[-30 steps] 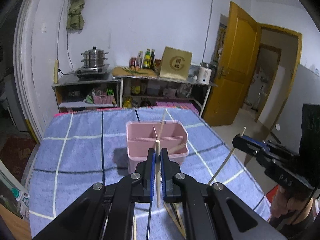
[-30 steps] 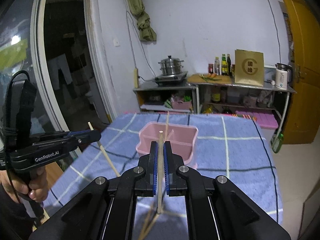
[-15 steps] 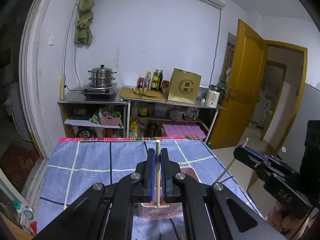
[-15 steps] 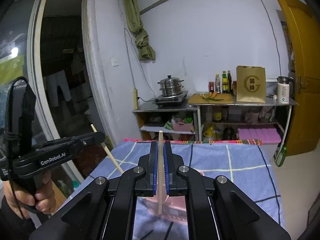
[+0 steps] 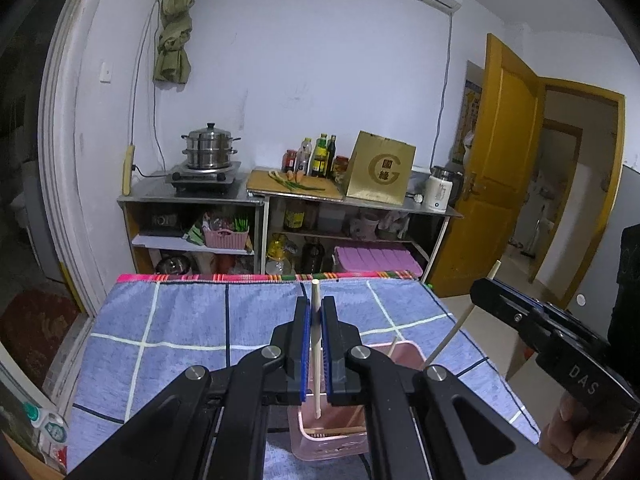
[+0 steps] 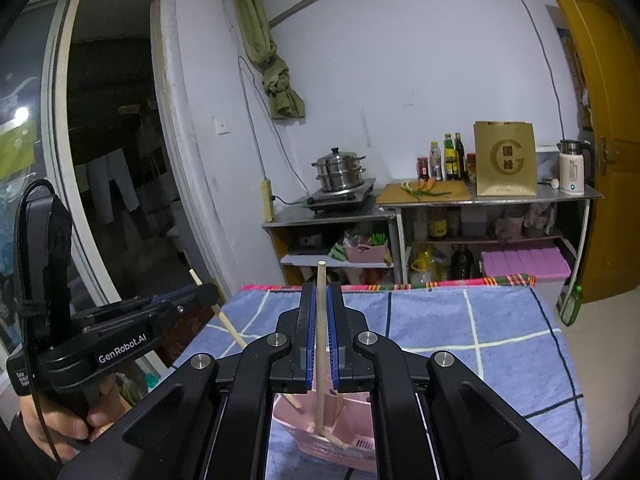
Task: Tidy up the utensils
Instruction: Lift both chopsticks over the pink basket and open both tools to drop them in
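My left gripper is shut on a pale wooden chopstick that stands upright between its blue pads. The stick's lower tip hangs over the pink utensil holder, which sits under the jaws. My right gripper is likewise shut on an upright chopstick, whose lower end reaches down into the same pink holder. Each view also shows the other gripper out to the side: the right gripper and the left gripper, each with its stick slanting down toward the holder. More chopsticks lean inside it.
A blue checked cloth covers the table. Beyond its far edge stand metal shelves with a steamer pot, bottles, a gold bag and a kettle. A yellow door is at the right, a dark doorway at the left.
Both grippers have travelled forward over the table with their chopsticks still held. The pink holder has slid from the middle of each view to beneath the jaws.
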The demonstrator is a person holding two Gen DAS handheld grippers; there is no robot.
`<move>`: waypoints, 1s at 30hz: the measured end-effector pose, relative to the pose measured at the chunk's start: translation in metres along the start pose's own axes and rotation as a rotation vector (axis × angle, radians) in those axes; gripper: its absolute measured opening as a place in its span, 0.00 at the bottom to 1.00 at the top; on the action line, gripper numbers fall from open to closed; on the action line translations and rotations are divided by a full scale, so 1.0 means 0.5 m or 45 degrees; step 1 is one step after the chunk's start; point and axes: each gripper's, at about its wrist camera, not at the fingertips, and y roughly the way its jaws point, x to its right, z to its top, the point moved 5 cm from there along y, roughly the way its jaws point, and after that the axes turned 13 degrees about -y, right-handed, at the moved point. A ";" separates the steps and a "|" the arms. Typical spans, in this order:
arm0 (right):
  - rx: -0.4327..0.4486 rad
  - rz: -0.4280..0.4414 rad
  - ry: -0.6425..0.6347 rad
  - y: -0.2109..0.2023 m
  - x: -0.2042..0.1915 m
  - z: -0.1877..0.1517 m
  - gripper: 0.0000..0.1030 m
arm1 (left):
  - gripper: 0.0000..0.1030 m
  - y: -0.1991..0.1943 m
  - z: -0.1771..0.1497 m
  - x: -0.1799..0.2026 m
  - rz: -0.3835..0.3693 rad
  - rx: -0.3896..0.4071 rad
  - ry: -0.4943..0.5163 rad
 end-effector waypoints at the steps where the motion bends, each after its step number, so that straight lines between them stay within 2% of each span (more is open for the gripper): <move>1: -0.004 0.000 0.004 0.003 0.000 -0.004 0.05 | 0.05 0.007 -0.006 -0.003 0.002 -0.007 -0.002; 11: -0.111 0.013 0.017 0.044 0.000 -0.074 0.06 | 0.05 0.053 -0.070 -0.032 0.000 -0.099 -0.031; 18: -0.183 0.051 0.000 0.043 -0.011 -0.104 0.06 | 0.05 0.047 -0.108 -0.041 0.019 -0.128 -0.022; 25: -0.174 0.058 -0.008 0.001 -0.014 -0.117 0.12 | 0.06 0.017 -0.128 -0.044 0.022 -0.122 -0.021; 30: -0.141 0.061 -0.024 -0.050 -0.019 -0.123 0.16 | 0.12 -0.025 -0.137 -0.043 0.014 -0.089 -0.023</move>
